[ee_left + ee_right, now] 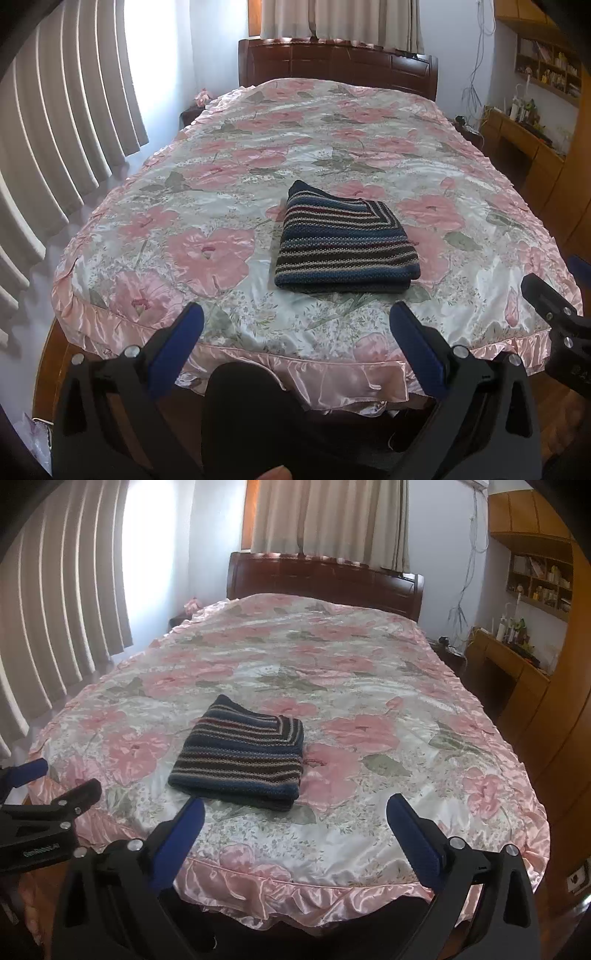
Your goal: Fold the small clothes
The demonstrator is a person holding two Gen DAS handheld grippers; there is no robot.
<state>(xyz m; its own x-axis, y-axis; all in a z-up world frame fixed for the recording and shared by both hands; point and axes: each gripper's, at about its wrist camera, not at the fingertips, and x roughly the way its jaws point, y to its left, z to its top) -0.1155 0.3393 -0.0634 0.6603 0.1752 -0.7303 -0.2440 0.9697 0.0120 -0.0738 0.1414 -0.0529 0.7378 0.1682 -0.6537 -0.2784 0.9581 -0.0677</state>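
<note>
- The left gripper [295,325], a black two-finger claw with blue pads, is held with its jaws spread wide and nothing between them, above the near edge of the bed.
- The right gripper [295,816], of the same black frame and blue pads, is likewise held wide apart and empty, over the near edge and a little toward the bed's right side.
- Each gripper is glimpsed at the margin of the other's view, so the two are judged to be side by side and apart.
- The striped knitted garment [345,243], in dark blue, brown, cream and maroon bands, is laid as a compact folded rectangle on the pink floral satin bedspread [207,206], near the middle of the bed's width and closer to the near edge than to the dark wooden headboard [336,62].
- The garment is touched by neither gripper; its thick folded edge is turned toward the near edge.
- A dark shape, possibly the person's leg, is seen below the bedspread's frilled hem.
- The fold is judged to be done or nearly so, since no sleeve or loose flap is seen trailing out.
- If a further step is wanted, a forward reach over the near edge would be called for, with the jaws closed on a corner of the stack.
</note>
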